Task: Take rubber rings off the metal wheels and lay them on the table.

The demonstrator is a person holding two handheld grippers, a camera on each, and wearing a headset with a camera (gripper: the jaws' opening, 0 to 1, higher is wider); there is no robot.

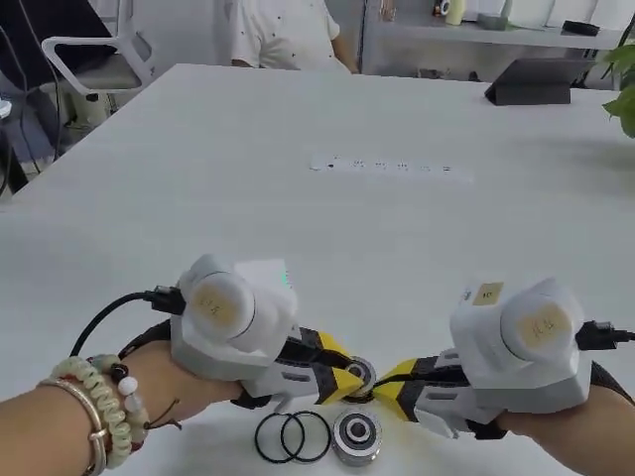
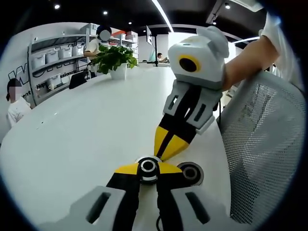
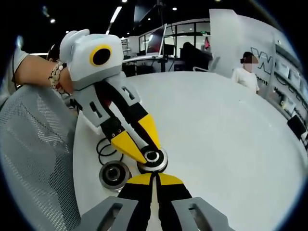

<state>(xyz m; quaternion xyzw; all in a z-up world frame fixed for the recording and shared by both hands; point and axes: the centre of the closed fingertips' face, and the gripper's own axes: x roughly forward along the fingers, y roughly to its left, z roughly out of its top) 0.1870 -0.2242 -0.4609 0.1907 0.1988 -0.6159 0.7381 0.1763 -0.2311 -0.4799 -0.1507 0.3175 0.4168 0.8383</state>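
My left claw is clenched on a small round silver metal wheel. In my left gripper view its two yellow tips sit at 9 and 3 o'clock of that wheel, pressed against its rim. The wheel is low over the white table, close in front of me. I cannot tell whether it touches the surface.

My right claw comes in from 3 o'clock in the head view, pointing straight at the left claw. In my right gripper view its jaws lie flat against each other with no more than a hairline between them. The tips are right at the near edge of the wheel. Whether they have nipped any rubber there I cannot tell.

In the head view a second metal wheel lies flat on the table at 6 o'clock of the held one, just beside it. At 9 o'clock of that second wheel lie two thin black rubber rings, flat on the table with their edges overlapping. My right gripper view shows the second wheel at 8 o'clock of the held wheel and the rings beyond it, partly under the left claw.

My left wrist wears beaded bracelets. At 12 o'clock, well out on the table, lies a white power strip, and a green leafy plant shows at the table's 2 o'clock edge.
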